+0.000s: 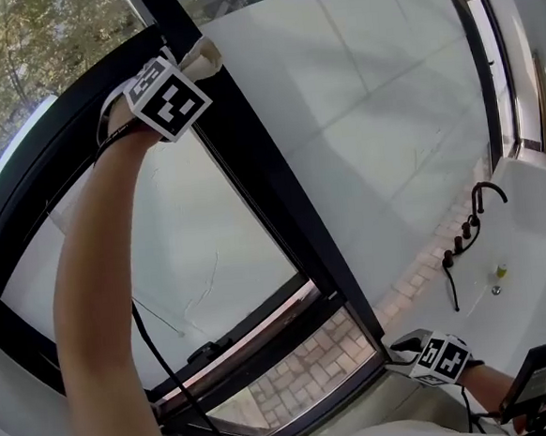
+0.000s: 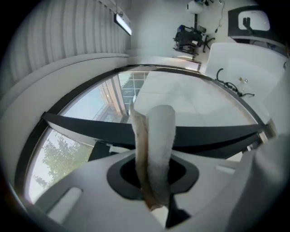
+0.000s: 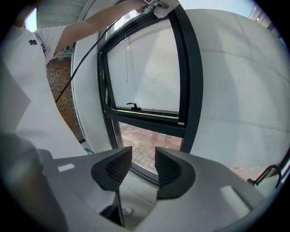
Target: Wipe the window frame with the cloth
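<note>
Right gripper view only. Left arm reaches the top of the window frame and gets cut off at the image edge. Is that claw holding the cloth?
Observer: Yes. The left gripper view shows the left claw shut on the folded cloth.
Operator: Is the cloth on the frame?
Observer: In the head view its free end looks pressed against the black diagonal bar of the window frame, high up.
Operator: Where's my claw relative to the window?
Observer: The head view puts the right claw low, beside the window's lower right corner, touching nothing.
</note>
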